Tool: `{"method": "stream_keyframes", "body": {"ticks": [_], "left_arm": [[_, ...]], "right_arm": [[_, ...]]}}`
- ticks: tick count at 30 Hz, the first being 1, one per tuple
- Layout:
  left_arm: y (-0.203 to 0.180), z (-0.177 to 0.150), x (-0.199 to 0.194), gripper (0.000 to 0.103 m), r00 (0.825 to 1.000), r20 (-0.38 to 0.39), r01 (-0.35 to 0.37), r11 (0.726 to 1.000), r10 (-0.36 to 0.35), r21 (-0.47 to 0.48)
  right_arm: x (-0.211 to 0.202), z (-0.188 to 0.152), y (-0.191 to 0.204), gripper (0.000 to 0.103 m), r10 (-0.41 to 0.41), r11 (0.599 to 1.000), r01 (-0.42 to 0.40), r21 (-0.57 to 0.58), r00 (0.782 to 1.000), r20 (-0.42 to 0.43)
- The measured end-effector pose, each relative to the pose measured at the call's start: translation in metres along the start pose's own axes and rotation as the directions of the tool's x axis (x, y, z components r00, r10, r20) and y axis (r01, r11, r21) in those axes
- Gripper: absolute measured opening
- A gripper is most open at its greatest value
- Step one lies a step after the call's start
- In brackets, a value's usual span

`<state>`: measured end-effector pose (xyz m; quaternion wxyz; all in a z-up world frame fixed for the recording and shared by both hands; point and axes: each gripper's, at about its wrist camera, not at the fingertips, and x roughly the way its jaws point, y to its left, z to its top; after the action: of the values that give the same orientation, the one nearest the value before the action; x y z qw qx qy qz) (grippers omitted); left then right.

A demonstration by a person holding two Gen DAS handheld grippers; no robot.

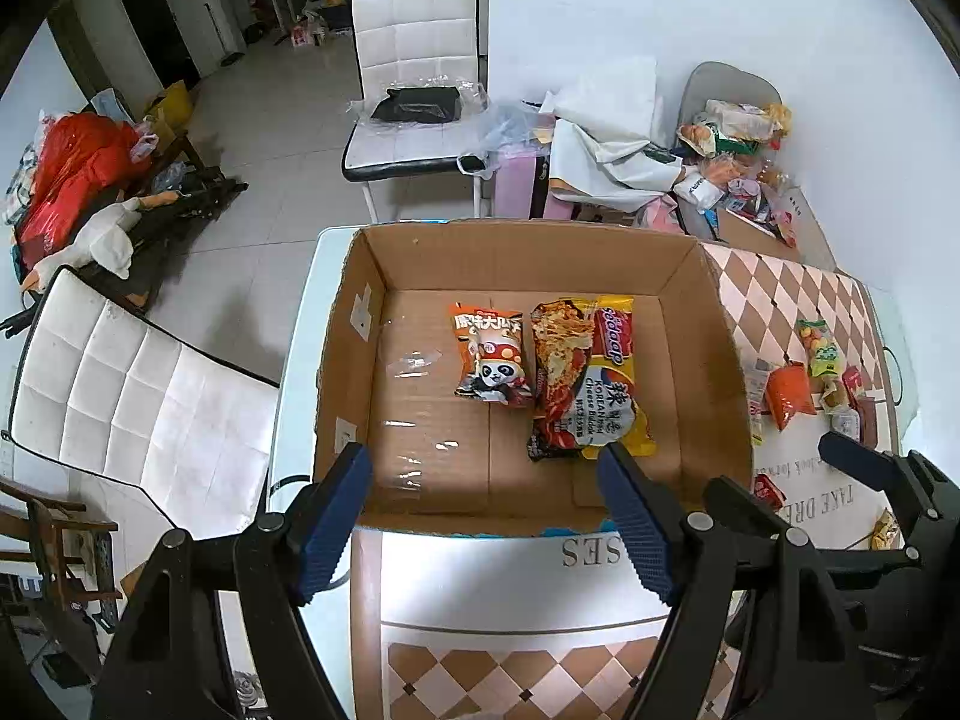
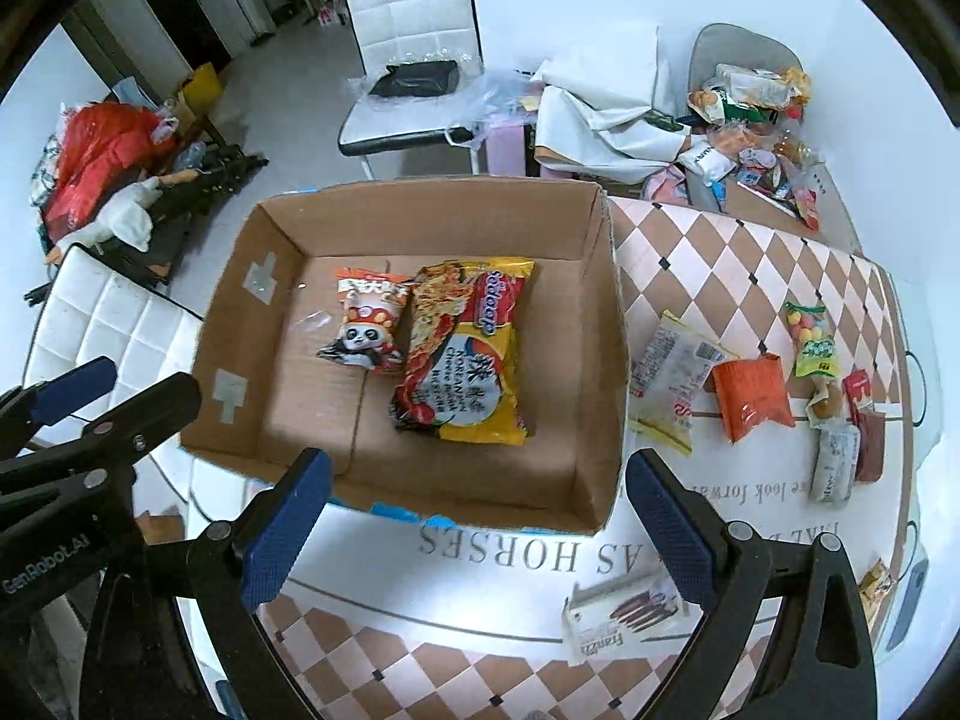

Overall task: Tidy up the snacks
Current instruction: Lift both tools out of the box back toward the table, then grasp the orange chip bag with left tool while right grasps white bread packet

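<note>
An open cardboard box [image 1: 516, 252] [image 2: 420, 204] stands on the table. In it lie a small panda snack bag [image 1: 492, 357] [image 2: 366, 324] and a yellow and red noodle packet [image 1: 585, 378] [image 2: 465, 354], side by side. My left gripper [image 1: 486, 480] is open and empty above the box's near wall. My right gripper [image 2: 480, 492] is open and empty above the box's near right corner. Loose snacks lie on the table right of the box: an orange packet [image 2: 753, 399] [image 1: 789, 393], a white packet [image 2: 669, 372], a green candy bag [image 2: 813, 339] [image 1: 819, 348].
A white Franzzi box [image 2: 618, 618] lies on the table near my right fingers. The table has a chequered cloth [image 2: 720, 252]. White chairs [image 1: 414, 60] [image 1: 120, 396] stand behind and left. A chair piled with snacks [image 2: 750, 114] stands at the back right.
</note>
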<state>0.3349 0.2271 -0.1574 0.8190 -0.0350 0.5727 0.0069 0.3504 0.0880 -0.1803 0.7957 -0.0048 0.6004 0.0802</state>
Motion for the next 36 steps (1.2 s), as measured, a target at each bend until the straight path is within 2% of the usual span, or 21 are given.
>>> {"method": "stream_keyframes", "body": {"ticks": [4, 8, 10, 13, 17, 20, 22, 25, 26, 30, 32, 34, 36], "left_arm": [[-0.018, 0.001, -0.013, 0.076, 1.0, 0.024, -0.002, 1.0, 0.002, 0.006], [-0.054, 0.01, -0.018, 0.076, 1.0, 0.028, 0.013, 0.999, -0.014, 0.037], [-0.084, 0.018, -0.014, 0.076, 0.999, 0.02, 0.029, 0.997, -0.031, 0.065], [-0.136, 0.028, -0.004, 0.076, 0.997, -0.01, 0.076, 0.988, -0.075, 0.133], [-0.215, 0.043, 0.027, 0.076, 0.99, -0.082, 0.135, 0.952, -0.116, 0.276], [-0.282, 0.05, 0.068, 0.076, 0.986, -0.147, 0.137, 0.885, -0.078, 0.446], [-0.322, 0.05, 0.101, 0.076, 0.98, -0.198, 0.136, 0.829, -0.032, 0.542], [-0.368, 0.044, 0.149, 0.076, 0.971, -0.234, 0.124, 0.736, 0.048, 0.666], [-0.382, 0.04, 0.168, 0.076, 0.968, -0.236, 0.111, 0.698, 0.086, 0.708], [-0.414, 0.022, 0.215, 0.076, 0.944, -0.286, 0.137, 0.595, 0.164, 0.792], [-0.425, 0.013, 0.23, 0.076, 0.934, -0.303, 0.151, 0.56, 0.189, 0.815], [-0.435, 0.001, 0.245, 0.076, 0.922, -0.312, 0.16, 0.509, 0.228, 0.846], [-0.441, -0.006, 0.254, 0.076, 0.92, -0.302, 0.15, 0.486, 0.251, 0.861]], "right_arm": [[-0.013, -0.005, -0.013, 0.1, 0.037, 0.999, -0.037, 0.022, 0.999, 0.009], [-0.023, -0.006, -0.053, 0.1, 0.095, 0.991, -0.093, 0.099, 0.995, -0.014], [-0.028, -0.008, -0.087, 0.1, 0.116, 0.982, -0.112, 0.151, 0.993, -0.017], [-0.035, -0.009, -0.138, 0.1, 0.083, 0.976, -0.08, 0.202, 0.996, -0.01], [-0.036, -0.013, -0.228, 0.1, 0.009, 0.956, -0.001, 0.294, 1.0, -0.025], [-0.018, -0.021, -0.302, 0.1, -0.022, 0.924, 0.045, 0.379, 0.998, -0.066], [0.0, -0.026, -0.345, 0.1, -0.016, 0.898, 0.058, 0.435, 0.995, -0.101], [0.029, -0.035, -0.389, 0.1, 0.005, 0.869, 0.066, 0.49, 0.99, -0.143], [0.039, -0.038, -0.398, 0.1, 0.007, 0.863, 0.072, 0.499, 0.988, -0.155], [0.078, -0.052, -0.425, 0.1, 0.033, 0.845, 0.082, 0.528, 0.978, -0.204], [0.091, -0.055, -0.432, 0.1, 0.04, 0.843, 0.087, 0.531, 0.974, -0.222], [0.101, -0.058, -0.436, 0.1, 0.042, 0.846, 0.091, 0.525, 0.971, -0.236], [0.113, -0.059, -0.441, 0.1, 0.041, 0.849, 0.1, 0.519, 0.966, -0.253]]}}
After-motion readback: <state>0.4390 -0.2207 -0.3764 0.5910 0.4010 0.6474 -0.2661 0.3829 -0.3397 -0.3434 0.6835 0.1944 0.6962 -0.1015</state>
